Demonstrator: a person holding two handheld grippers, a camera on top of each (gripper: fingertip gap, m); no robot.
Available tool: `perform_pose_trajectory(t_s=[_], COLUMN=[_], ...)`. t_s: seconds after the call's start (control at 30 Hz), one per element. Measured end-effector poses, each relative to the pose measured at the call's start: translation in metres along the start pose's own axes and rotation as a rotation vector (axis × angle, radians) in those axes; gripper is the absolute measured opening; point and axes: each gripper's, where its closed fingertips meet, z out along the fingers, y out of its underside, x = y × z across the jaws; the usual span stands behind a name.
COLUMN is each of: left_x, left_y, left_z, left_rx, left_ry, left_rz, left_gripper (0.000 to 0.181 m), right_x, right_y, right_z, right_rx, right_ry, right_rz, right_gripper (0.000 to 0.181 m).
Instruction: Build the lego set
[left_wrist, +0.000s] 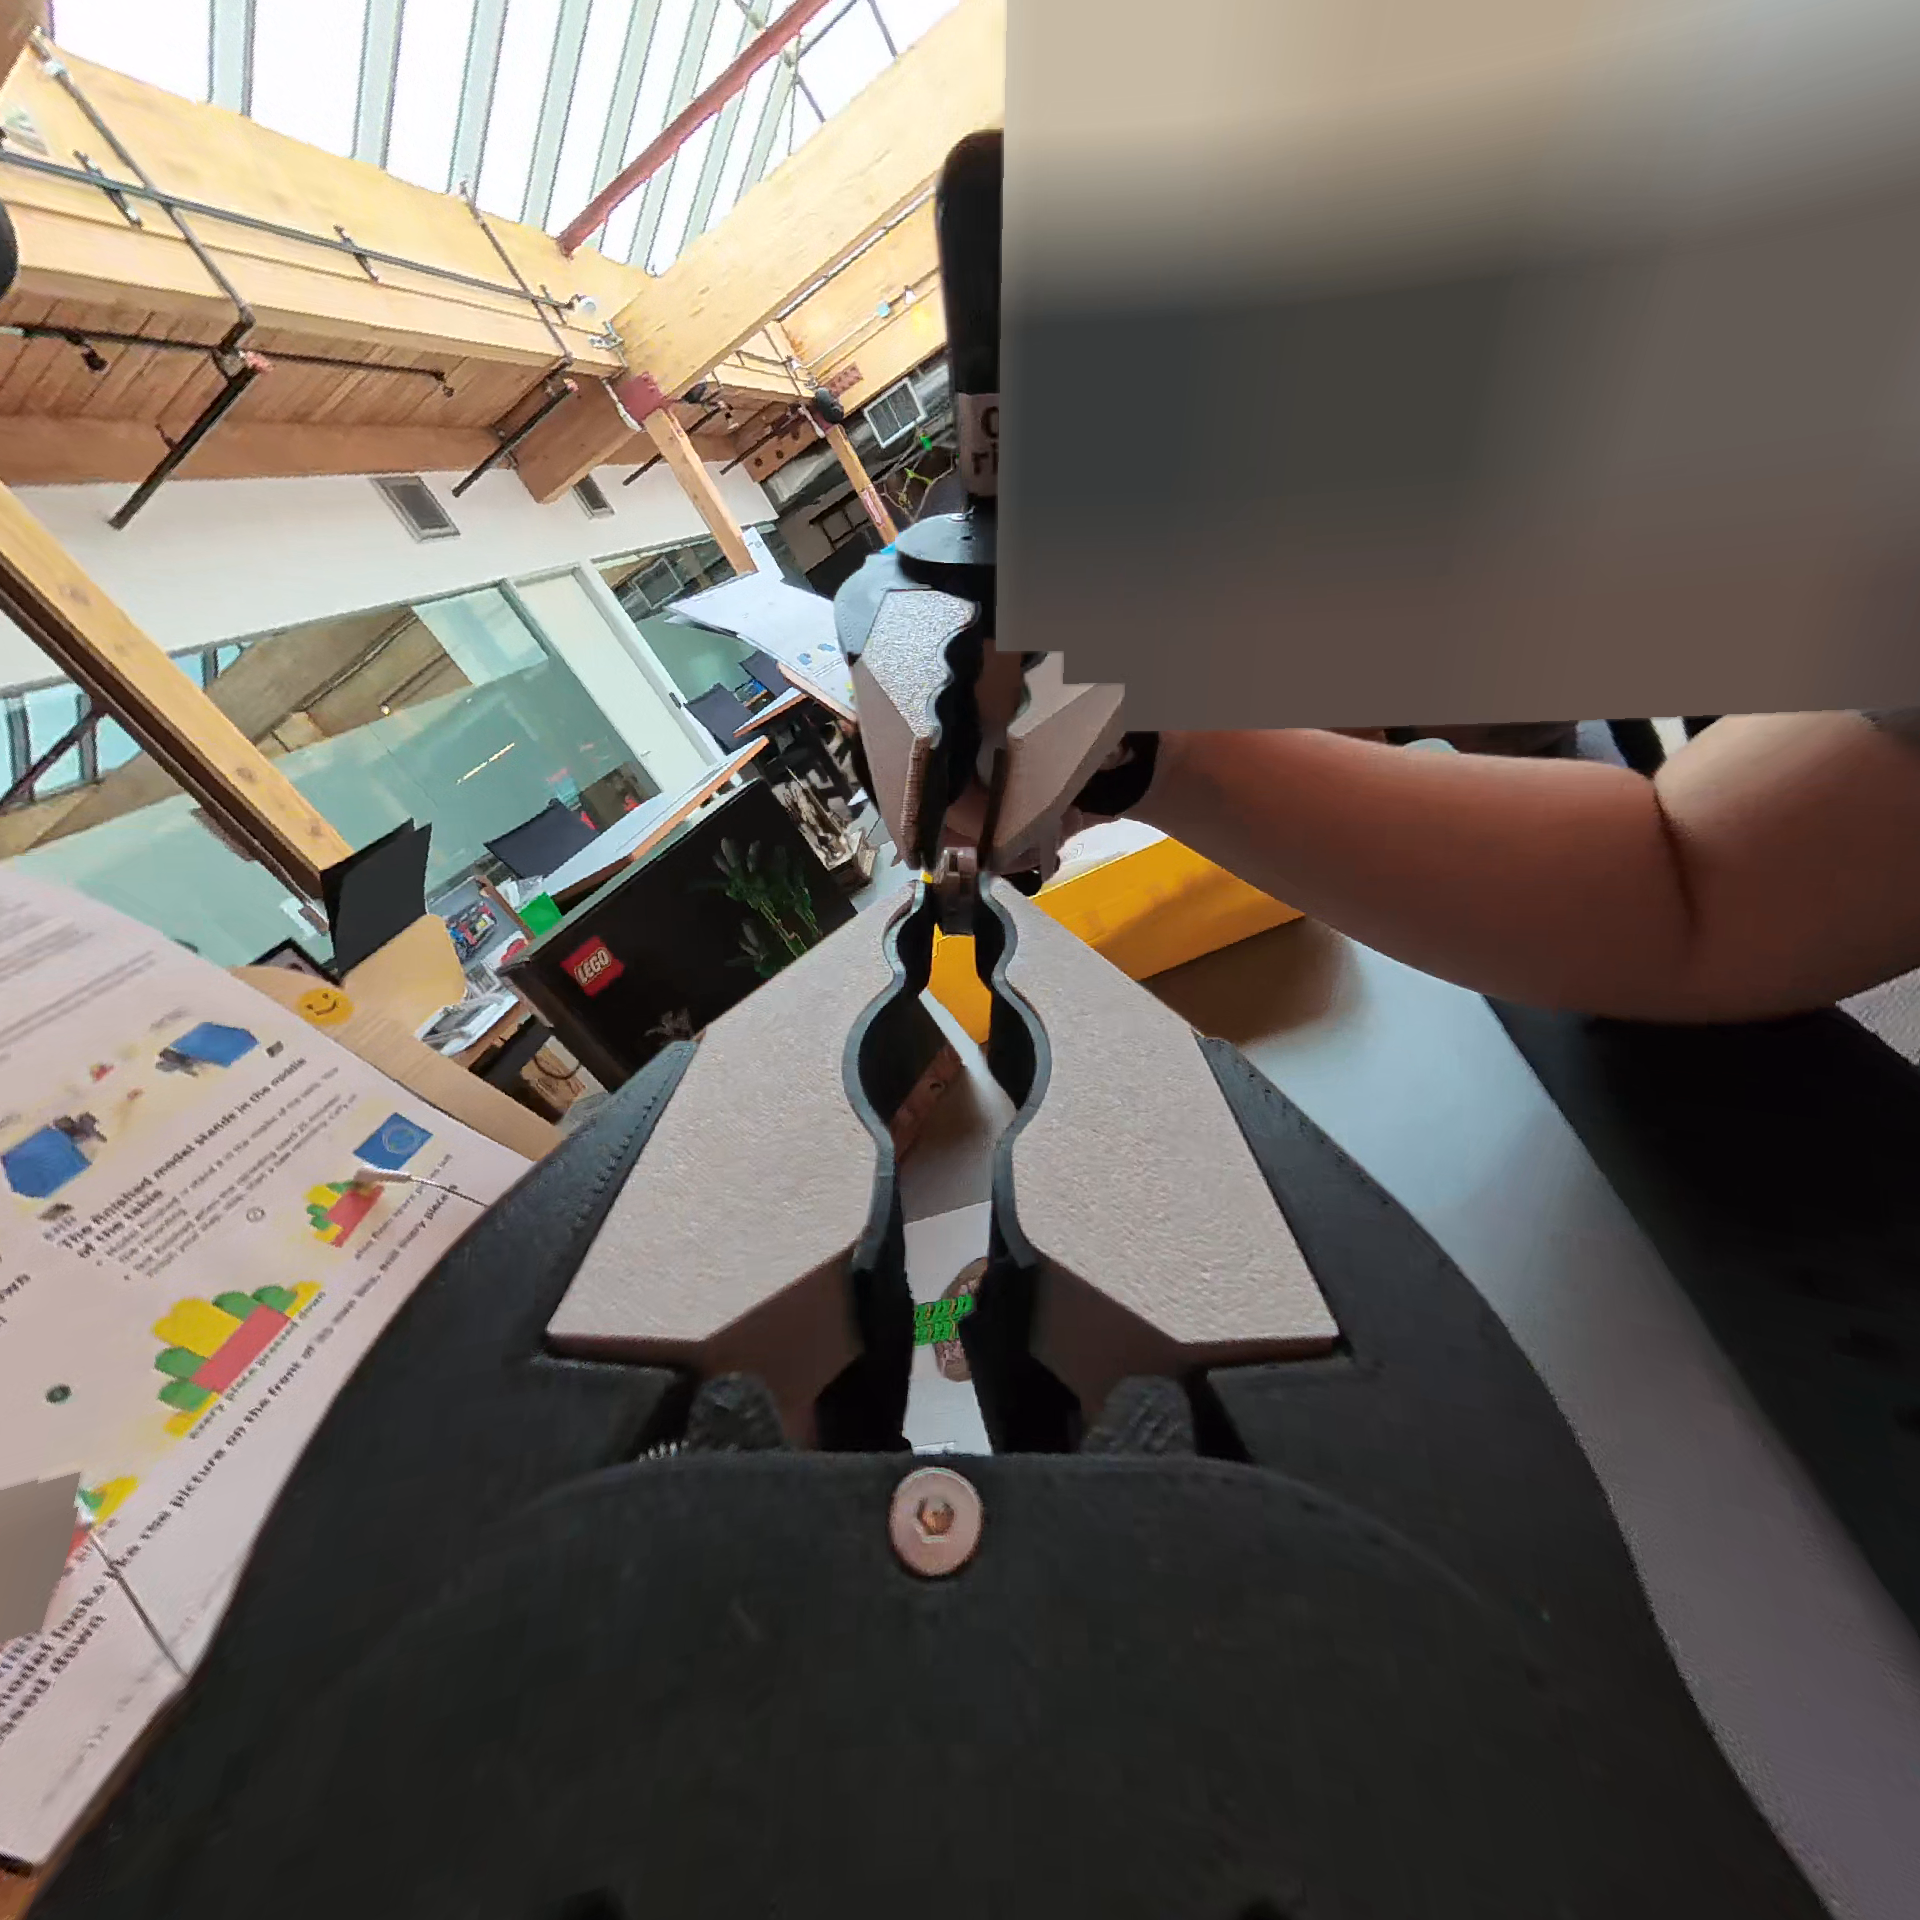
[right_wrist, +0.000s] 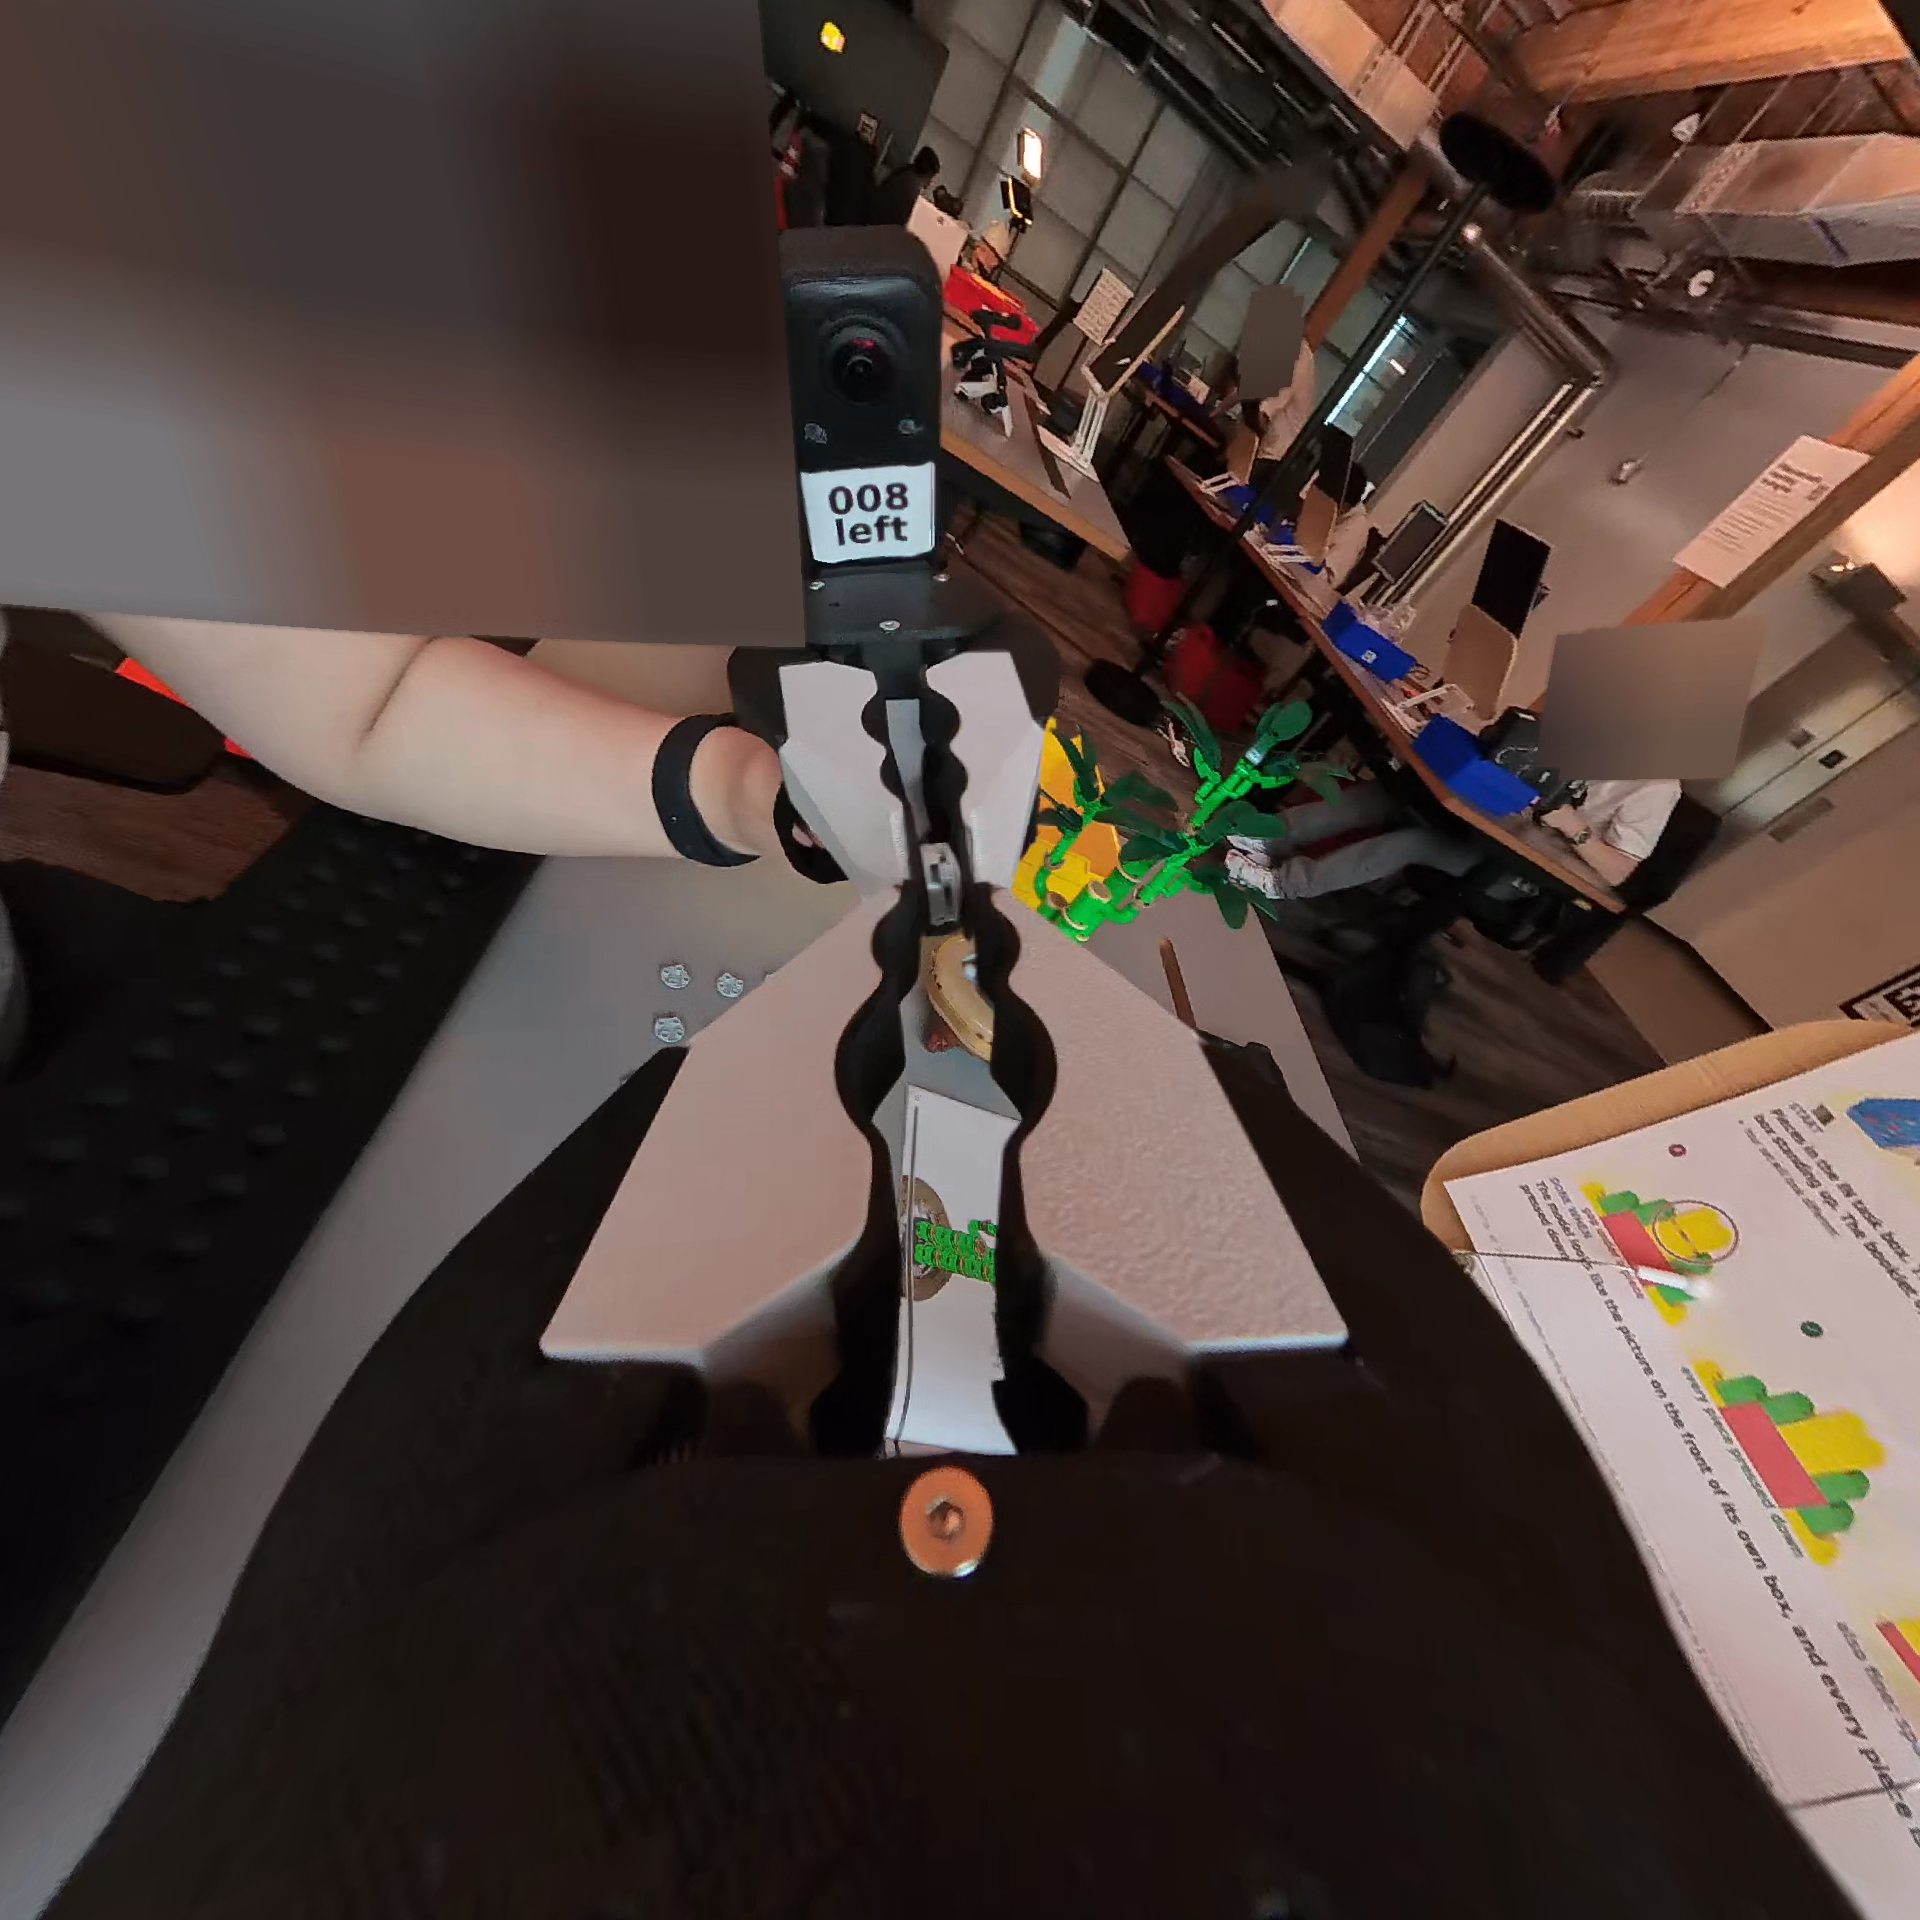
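A small grey Lego piece (left_wrist: 954, 865) hangs in the air between the two grippers, which meet tip to tip above the grey table (left_wrist: 1403, 1164). My left gripper (left_wrist: 954, 896) is shut on its near end. The right gripper (left_wrist: 968, 821) faces it from behind and pinches the far end. In the right wrist view the same grey piece (right_wrist: 940, 875) sits at my right gripper's (right_wrist: 940, 906) tips, with the left gripper (right_wrist: 916, 831) opposite. A green Lego bamboo plant (right_wrist: 1174, 821) stands behind. A round tan Lego base (right_wrist: 961, 1000) lies below.
A printed instruction sheet (left_wrist: 187, 1247) on cardboard stands at the table edge; it also shows in the right wrist view (right_wrist: 1714, 1403). An open booklet (right_wrist: 951, 1299) lies under the grippers. A yellow box (left_wrist: 1143, 914), a black Lego box (left_wrist: 665, 935), small grey round pieces (right_wrist: 675, 979) and a black studded mat (right_wrist: 208, 1039) lie around. Only a small space, under 4 cm, lies between the two pairs of fingers.
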Motion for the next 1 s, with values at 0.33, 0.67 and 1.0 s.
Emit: perform_pose_trajectory(t_s=[0.33, 0.67, 1.0], left_x=[0.016, 0.018, -0.006], left_y=[-0.014, -0.014, -0.015], left_z=[0.001, -0.001, -0.004], left_rx=[-0.025, -0.071, -0.032], left_ry=[0.028, 0.023, -0.023], left_rz=[0.142, 0.186, -0.087], left_gripper=[0.005, 0.003, 0.003], right_x=[-0.016, -0.019, -0.010], right_y=[-0.013, -0.014, -0.018], right_z=[-0.003, -0.001, -0.004], right_rx=[0.002, 0.010, 0.050], right_ry=[-0.037, -0.038, -0.013], right_rz=[-0.081, -0.130, -0.075], right_gripper=[0.006, 0.004, 0.021])
